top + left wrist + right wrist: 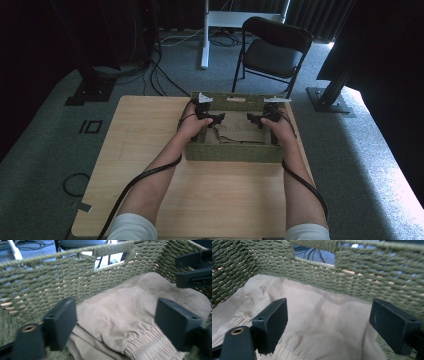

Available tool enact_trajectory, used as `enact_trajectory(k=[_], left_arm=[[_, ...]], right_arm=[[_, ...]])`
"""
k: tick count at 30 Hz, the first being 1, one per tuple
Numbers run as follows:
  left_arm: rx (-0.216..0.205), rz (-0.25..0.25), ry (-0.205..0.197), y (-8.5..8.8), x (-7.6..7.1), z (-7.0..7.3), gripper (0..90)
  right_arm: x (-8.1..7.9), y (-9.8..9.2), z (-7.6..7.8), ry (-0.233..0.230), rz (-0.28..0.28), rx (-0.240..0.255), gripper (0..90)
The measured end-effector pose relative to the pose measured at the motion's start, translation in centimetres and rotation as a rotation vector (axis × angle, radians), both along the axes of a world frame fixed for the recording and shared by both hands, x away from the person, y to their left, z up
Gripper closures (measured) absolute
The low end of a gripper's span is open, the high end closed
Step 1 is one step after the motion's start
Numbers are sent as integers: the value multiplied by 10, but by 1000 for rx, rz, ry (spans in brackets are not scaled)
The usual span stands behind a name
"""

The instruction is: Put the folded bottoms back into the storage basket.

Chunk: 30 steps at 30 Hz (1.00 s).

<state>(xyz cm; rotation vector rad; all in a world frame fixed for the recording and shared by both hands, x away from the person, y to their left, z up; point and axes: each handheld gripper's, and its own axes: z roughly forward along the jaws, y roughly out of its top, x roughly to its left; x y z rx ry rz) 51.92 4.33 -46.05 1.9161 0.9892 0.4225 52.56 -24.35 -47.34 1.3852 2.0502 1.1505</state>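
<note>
Beige garment (pixel 130 315) lies folded in the woven green basket (pixel 235 152) at the counter's (pixel 150 165) far edge. Soft and light, we'd pinch its gathered waistband. Our left gripper (pixel 115 325) and right gripper (pixel 329 325) hover, jaws apart, holding nothing.

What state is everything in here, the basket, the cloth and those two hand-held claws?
Woven basket: upright on the table, open-topped.
Beige garment: lying crumpled inside the basket, not gripped.
Left gripper: fingers open above the garment.
Right gripper: fingers open above the garment.
Folding chair: unfolded, unoccupied.
</note>
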Motion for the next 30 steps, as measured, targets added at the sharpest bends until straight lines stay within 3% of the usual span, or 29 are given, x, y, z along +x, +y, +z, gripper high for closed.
enact_trajectory(k=[4, 7, 14, 19, 21, 30], left_arm=[[9, -3, -16, 4, -3, 11, 185], [12, -13, -26, 7, -5, 18, 185], [29, -70, -8, 4, -16, 26, 185], [16, -82, -9, 4, -24, 35, 185], [-4, -80, -12, 5, -29, 42, 185], [-24, -91, -36, 9, -43, 50, 185]], right_arm=[[-5, -1, 8, -6, -3, 38, 151], [-8, -1, 15, -22, 4, 17, 150], [-17, 5, 29, -61, 34, 26, 140], [-25, 9, 37, -83, 59, 51, 127], [-28, 10, 40, -89, 63, 42, 122], [-46, 13, 47, -110, 112, 38, 123]])
